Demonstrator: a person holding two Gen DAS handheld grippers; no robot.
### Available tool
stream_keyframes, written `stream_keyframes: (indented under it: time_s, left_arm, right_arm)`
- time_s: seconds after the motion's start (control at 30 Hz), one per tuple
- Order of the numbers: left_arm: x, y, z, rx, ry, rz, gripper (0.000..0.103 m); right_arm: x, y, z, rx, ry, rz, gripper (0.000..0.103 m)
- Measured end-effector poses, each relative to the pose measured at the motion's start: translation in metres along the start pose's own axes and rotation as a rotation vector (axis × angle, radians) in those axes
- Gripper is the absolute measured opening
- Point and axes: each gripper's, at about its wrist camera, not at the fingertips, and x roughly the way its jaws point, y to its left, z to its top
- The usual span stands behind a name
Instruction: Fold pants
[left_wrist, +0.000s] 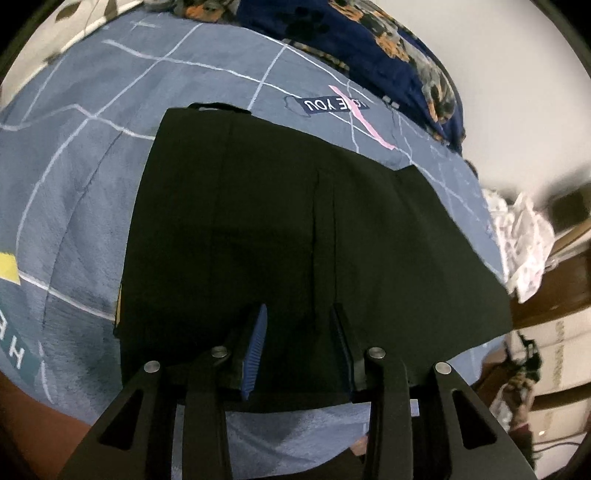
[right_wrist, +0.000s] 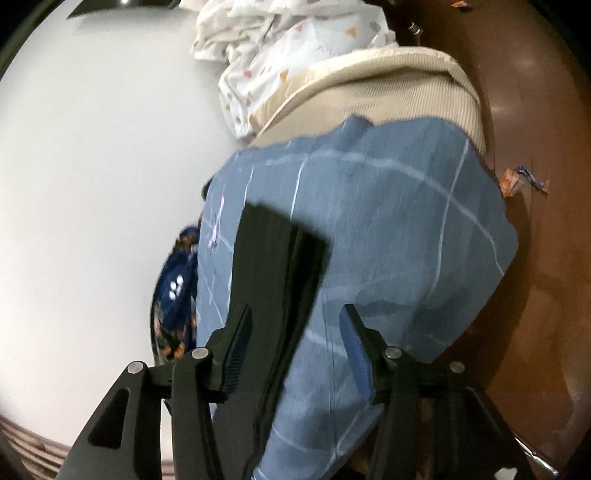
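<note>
Black pants (left_wrist: 280, 229) lie flat on a blue-grey bedspread (left_wrist: 81, 155) with white lines. In the left wrist view they fill the middle, the near hem just in front of me. My left gripper (left_wrist: 299, 317) is open, its blue-padded fingers (left_wrist: 255, 354) hovering over the near edge of the pants, holding nothing. In the right wrist view the pants (right_wrist: 273, 266) show as a dark strip seen edge-on. My right gripper (right_wrist: 295, 317) is open and empty above the bedspread (right_wrist: 406, 229), the pants' edge between its fingers.
A dark blue floral blanket (left_wrist: 369, 40) lies at the far edge by the white wall. A white patterned cloth (right_wrist: 280, 48) is bunched at the bed's corner on a beige mattress (right_wrist: 388, 85). Brown floor (right_wrist: 535, 295) runs beside the bed.
</note>
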Motion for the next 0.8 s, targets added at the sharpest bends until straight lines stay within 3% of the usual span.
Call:
stream_keyframes:
  time_s: [0.1,0.37,0.53,0.63,0.73,0.8]
  left_arm:
    - [-0.001,0.007,0.001,-0.043,-0.001,-0.038,0.036]
    - [-0.001,0.001,0.001,0.025,-0.013,0.01,0.036]
    - [0.0,0.001,0.0,0.003,-0.017,-0.008,0.036]
    - [0.0,0.001,0.0,-0.001,-0.021,-0.011,0.036]
    - [0.0,0.0,0.0,0.005,-0.021,-0.005,0.037]
    - [0.0,0.0,0.0,0.006,-0.023,-0.003,0.037]
  right_arm:
    - [0.005,-0.001,0.011,0.013,-0.013,0.018,0.054]
    - [0.019,0.015,0.014,-0.042,-0.007,0.021,0.056]
    - [0.023,0.025,0.016,-0.058,0.017,0.054,0.055]
    - [0.031,0.035,0.013,-0.115,0.04,0.008,0.055]
    - [0.042,0.033,0.018,-0.094,0.055,0.005,0.051]
    - [0.046,0.035,0.02,-0.092,0.053,-0.011,0.036]
